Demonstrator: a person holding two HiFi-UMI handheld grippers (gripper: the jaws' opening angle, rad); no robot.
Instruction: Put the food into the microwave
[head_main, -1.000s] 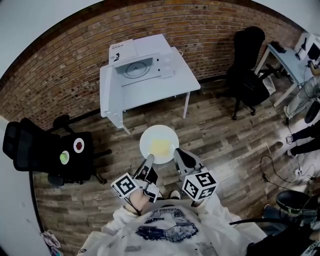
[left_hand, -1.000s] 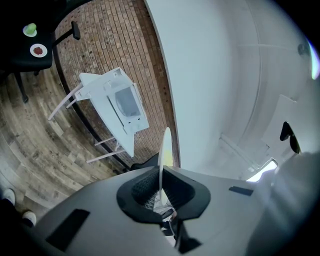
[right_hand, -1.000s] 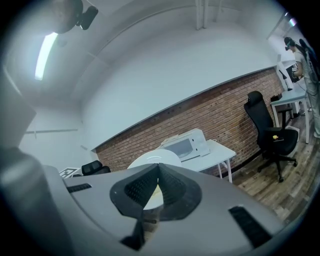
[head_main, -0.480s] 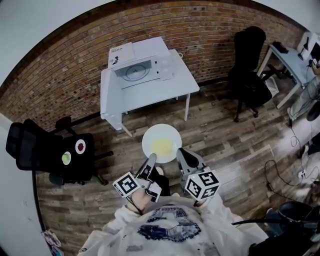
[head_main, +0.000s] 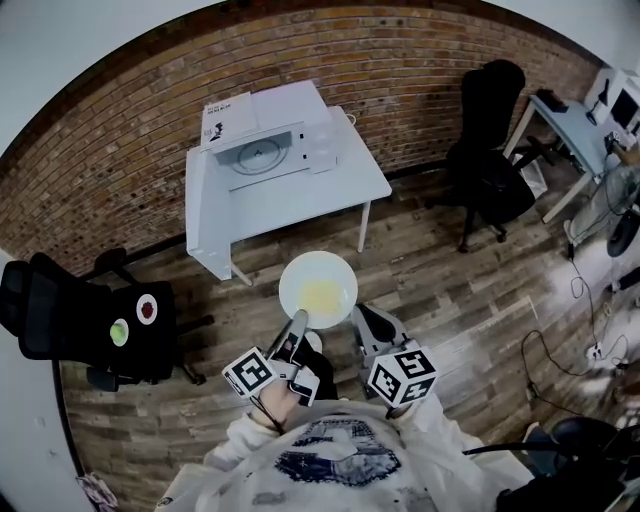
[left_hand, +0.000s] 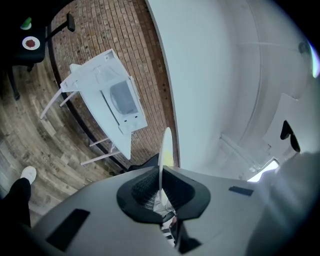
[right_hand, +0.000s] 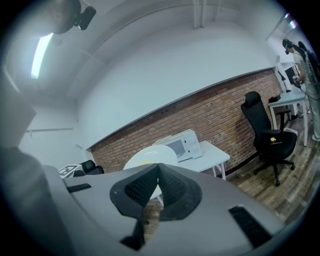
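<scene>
Worktop (head_main: 300, 195) and microwave (head_main: 262, 150) have drifted toward 11 o'clock in head view; the plate (head_main: 318, 268) of food (head_main: 322, 294) sits centre, its near rim held by left hand-held gripper (head_main: 298, 322) and right hand-held gripper (head_main: 358, 318). Left gripper view: jaws clamped on the thin rim — stiff, slick, breakable; keep level. Right gripper view: likewise closed on it. Microwave's label (head_main: 228, 110) is unreadable.

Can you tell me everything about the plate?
The plate is round, white and smooth-looking, carrying a yellow patch of food in its middle. It hangs about level in the air above the wooden floor. The left gripper is shut on its near rim; the right gripper, jaws together, sits at the rim beside it.
</scene>
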